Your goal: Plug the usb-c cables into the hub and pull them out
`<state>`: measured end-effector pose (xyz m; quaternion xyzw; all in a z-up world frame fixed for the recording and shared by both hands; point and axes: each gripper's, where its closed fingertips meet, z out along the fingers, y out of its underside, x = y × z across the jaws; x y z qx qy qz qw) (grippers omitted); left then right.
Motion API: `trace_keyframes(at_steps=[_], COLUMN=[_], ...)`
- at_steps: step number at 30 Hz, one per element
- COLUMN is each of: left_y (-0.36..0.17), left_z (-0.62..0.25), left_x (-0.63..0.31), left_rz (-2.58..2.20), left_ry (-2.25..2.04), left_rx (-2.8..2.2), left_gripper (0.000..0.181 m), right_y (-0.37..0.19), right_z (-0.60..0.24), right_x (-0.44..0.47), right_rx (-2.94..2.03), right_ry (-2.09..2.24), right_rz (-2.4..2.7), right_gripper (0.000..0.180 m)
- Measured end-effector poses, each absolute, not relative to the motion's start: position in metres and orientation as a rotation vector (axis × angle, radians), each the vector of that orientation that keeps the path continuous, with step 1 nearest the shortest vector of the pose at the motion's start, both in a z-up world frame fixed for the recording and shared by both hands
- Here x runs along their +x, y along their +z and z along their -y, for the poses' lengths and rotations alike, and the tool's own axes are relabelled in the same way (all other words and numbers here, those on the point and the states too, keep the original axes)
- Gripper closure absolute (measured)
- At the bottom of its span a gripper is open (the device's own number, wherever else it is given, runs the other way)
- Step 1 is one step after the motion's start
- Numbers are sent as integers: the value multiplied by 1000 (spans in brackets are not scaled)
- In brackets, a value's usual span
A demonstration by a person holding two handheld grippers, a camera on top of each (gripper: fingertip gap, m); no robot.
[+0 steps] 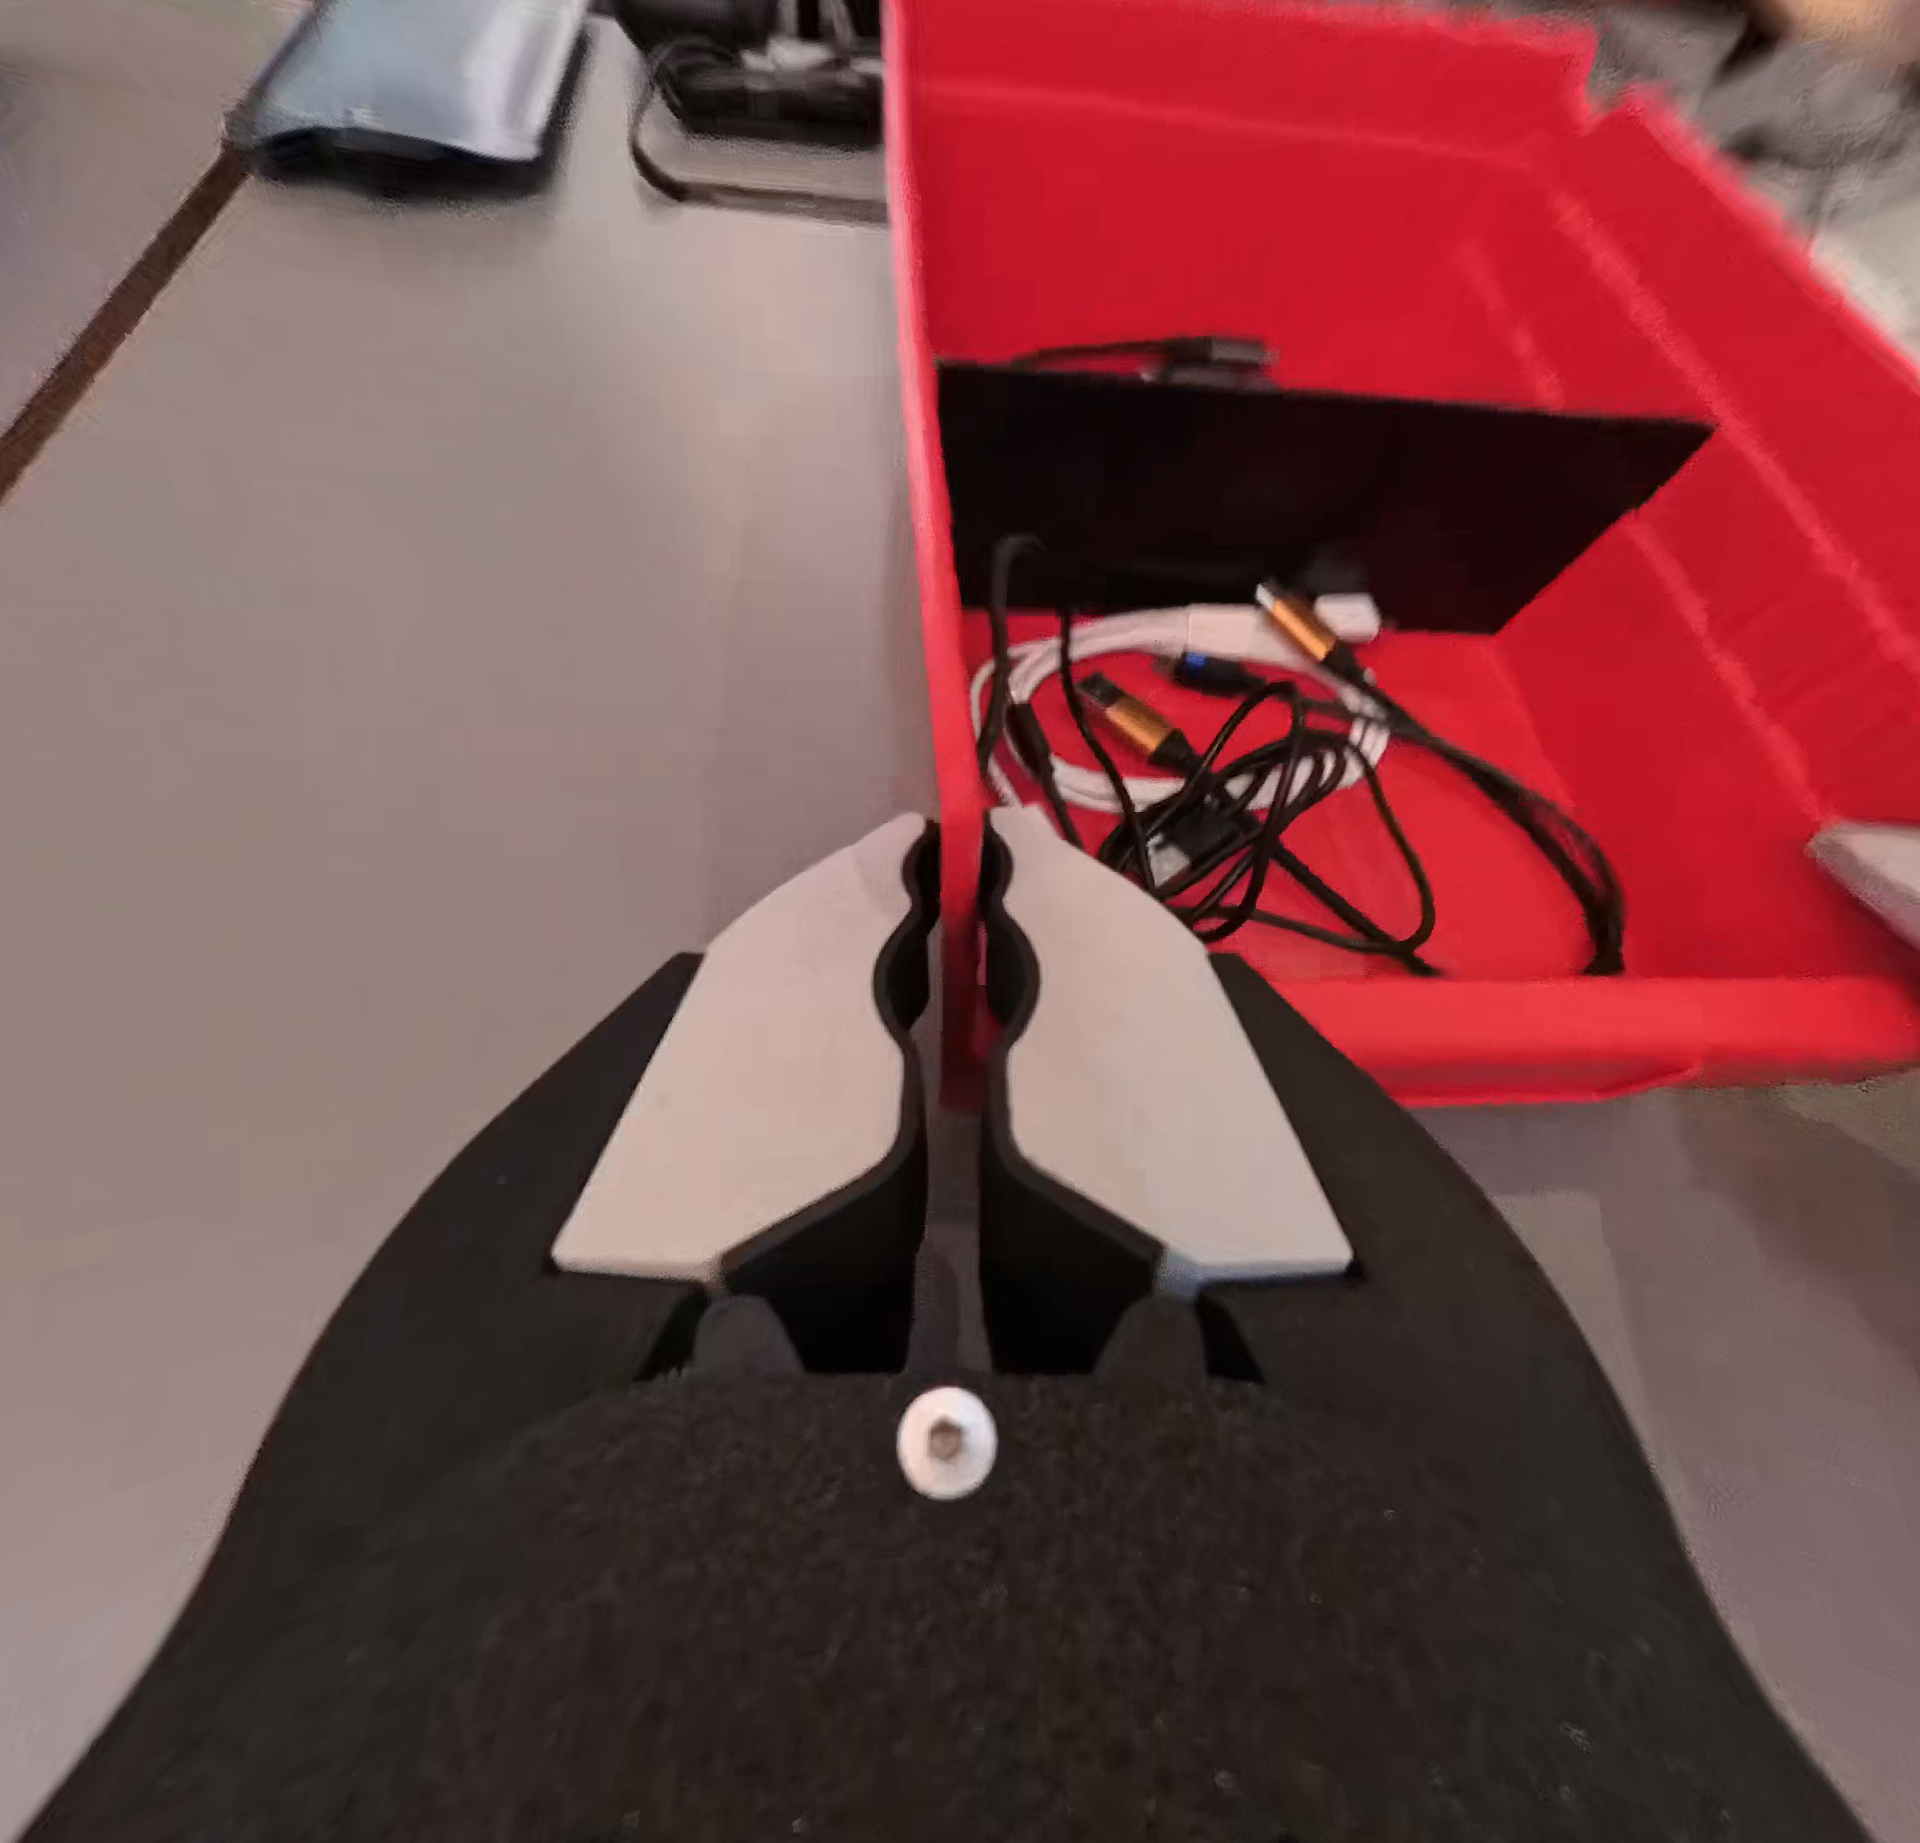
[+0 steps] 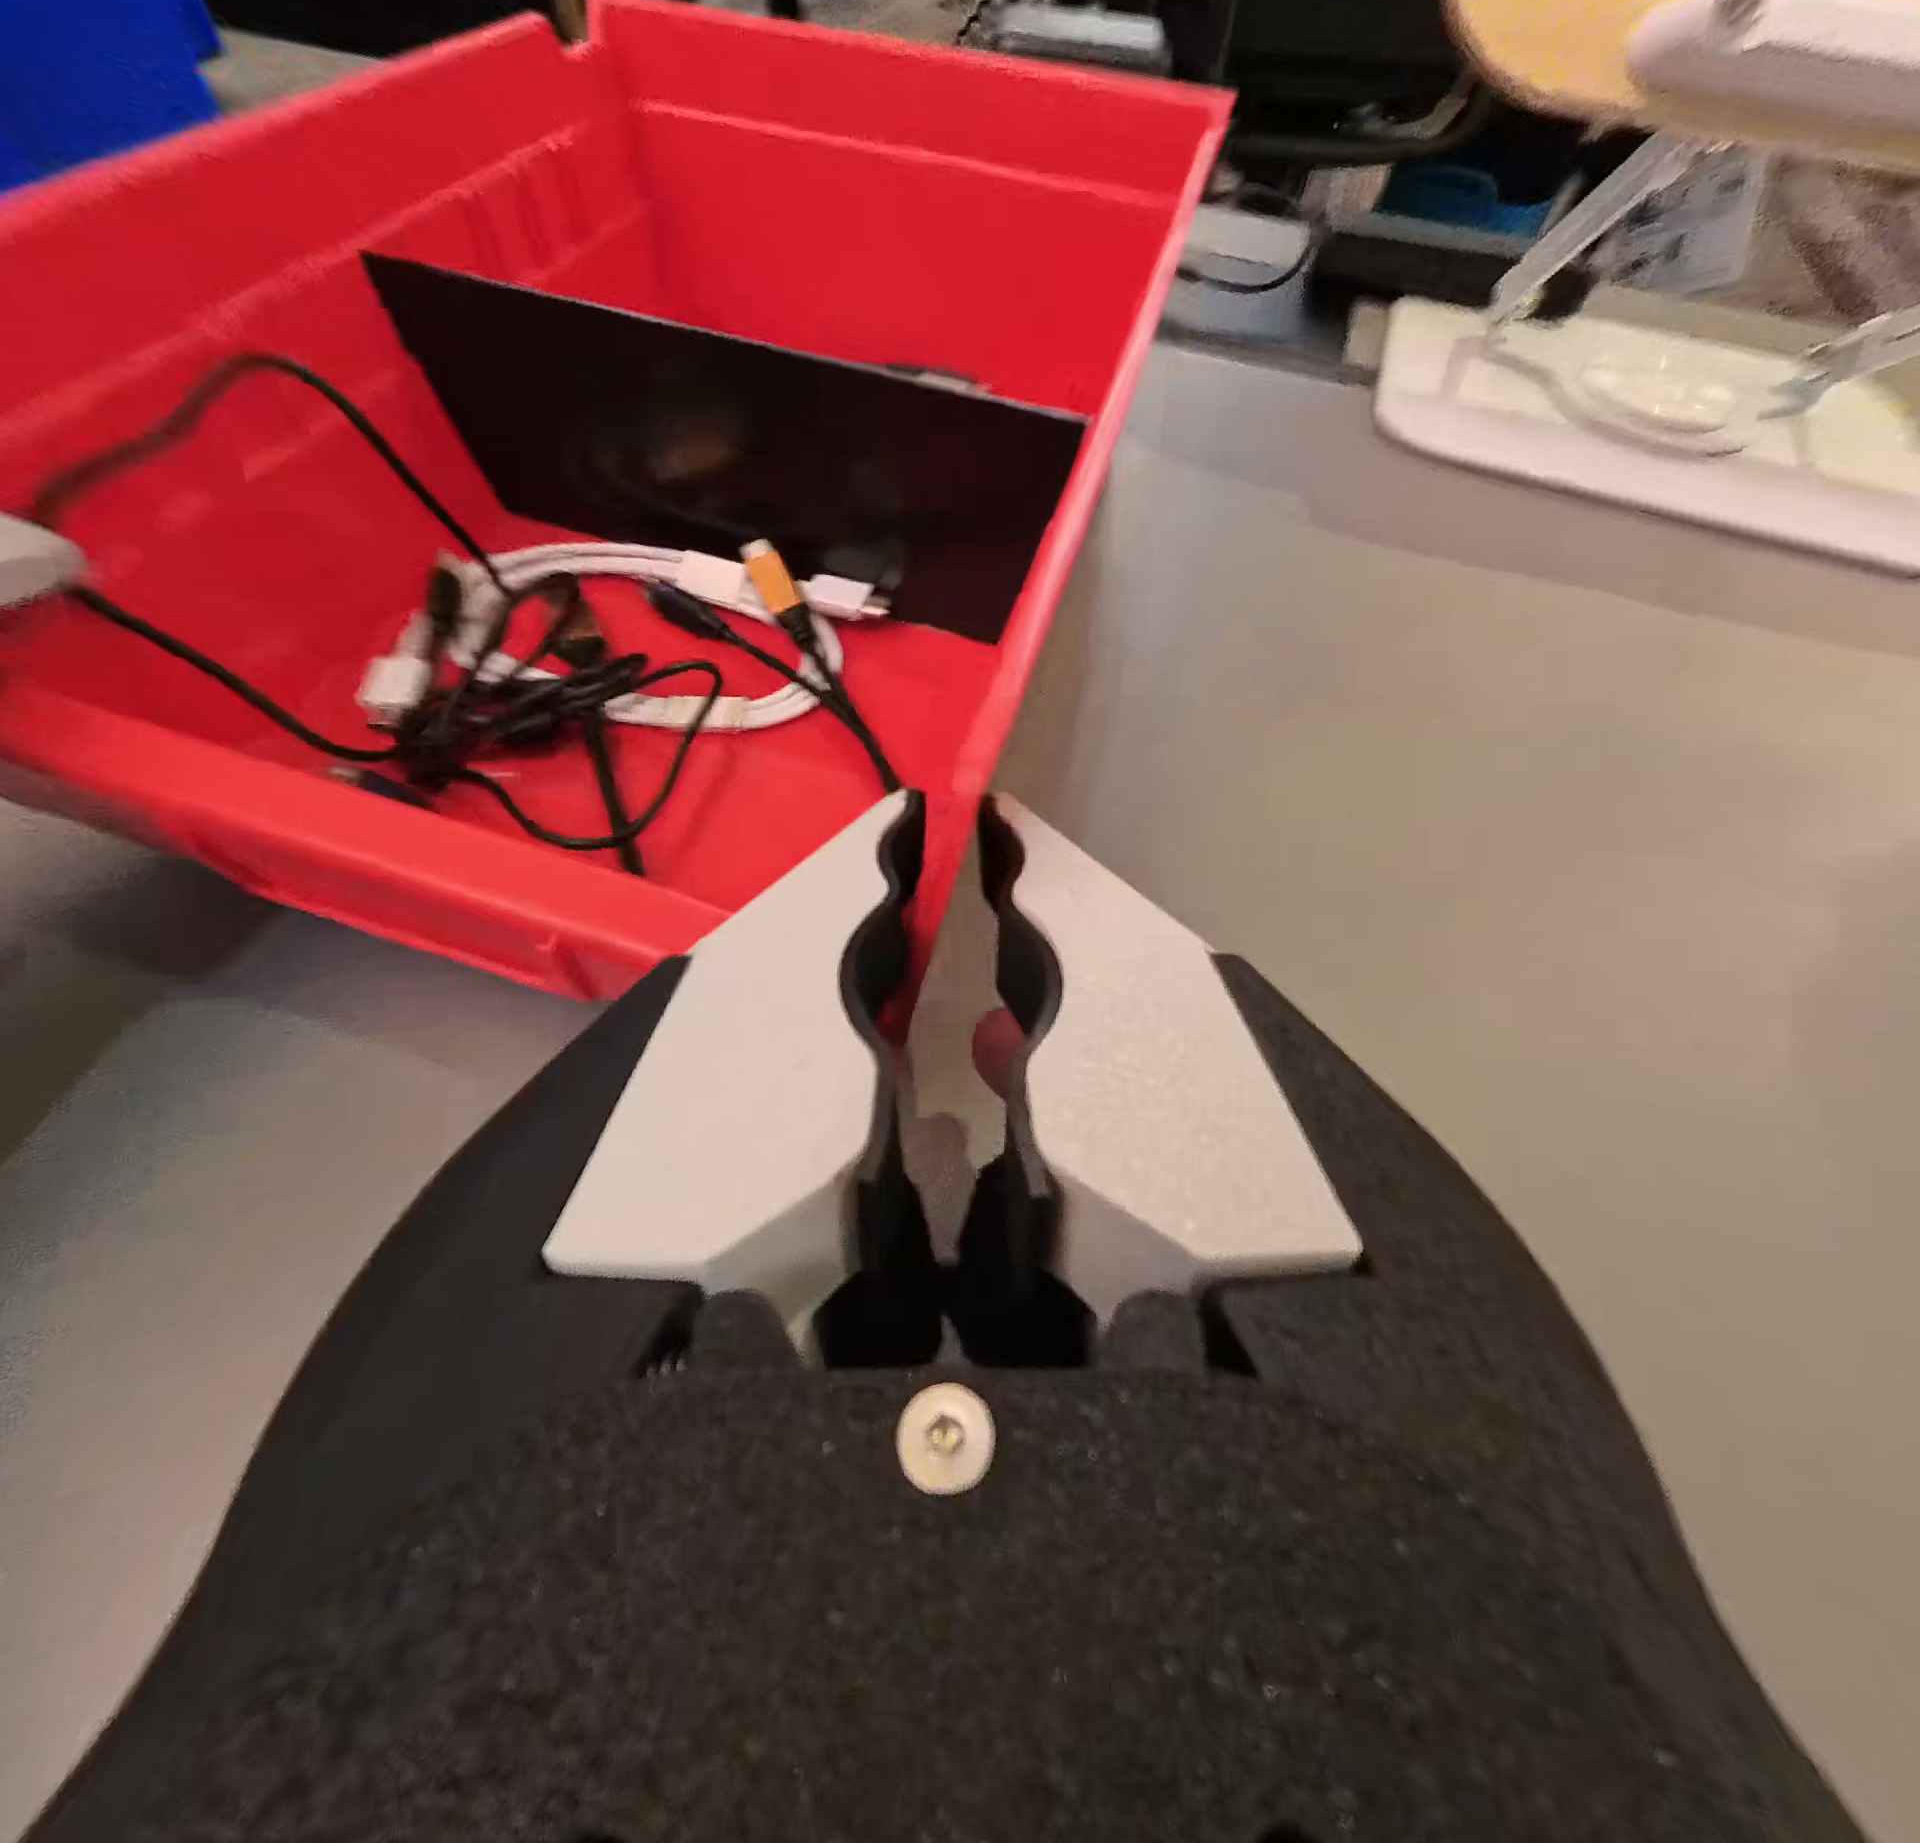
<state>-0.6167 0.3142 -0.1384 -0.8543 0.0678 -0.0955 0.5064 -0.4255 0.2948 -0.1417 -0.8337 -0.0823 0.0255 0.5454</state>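
A red bin (image 1: 1455, 1045) stands on a grey table (image 1: 468, 598); it also shows in the right wrist view (image 2: 343, 858). Its near compartment holds a tangle of black cables (image 1: 1247, 817), a coiled white cable (image 1: 1049, 650) and orange-sleeved plugs (image 1: 1138, 728). The same tangle (image 2: 540, 702), white cable (image 2: 623, 557) and an orange plug (image 2: 771, 580) show in the right wrist view. A small dark piece (image 2: 862, 562) lies by the black divider (image 2: 727, 443); I cannot tell whether it is the hub. My left gripper (image 1: 961, 837) hovers at the bin's near left corner, jaws almost together and empty. My right gripper (image 2: 951, 806) hovers at the near right corner, likewise.
A black divider (image 1: 1299, 494) splits the bin, with another dark cable (image 1: 1195, 351) behind it. A blue-grey pouch (image 1: 416, 68) lies at the table's far left. A white tray with clear plastic parts (image 2: 1662, 411) sits to the right of the bin. A grey finger (image 2: 31, 557) shows at the bin's left wall. About 20 centimeters separates my left fingertips from my right. Between my right fingertips and the small dark piece (image 2: 862, 562) there is roughly 12 centimeters.
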Motion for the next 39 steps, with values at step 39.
trace_keyframes(at_steps=[39], left_y=[-137], left_z=[-208], left_x=[-451], left_rz=[-137], left_ry=[-441], left_rx=[-2099], left_gripper=[152], right_y=[-107], right_z=[-179], right_x=[48], right_rx=[-1859], right_ry=[-6], right_rz=[44], right_gripper=[149])
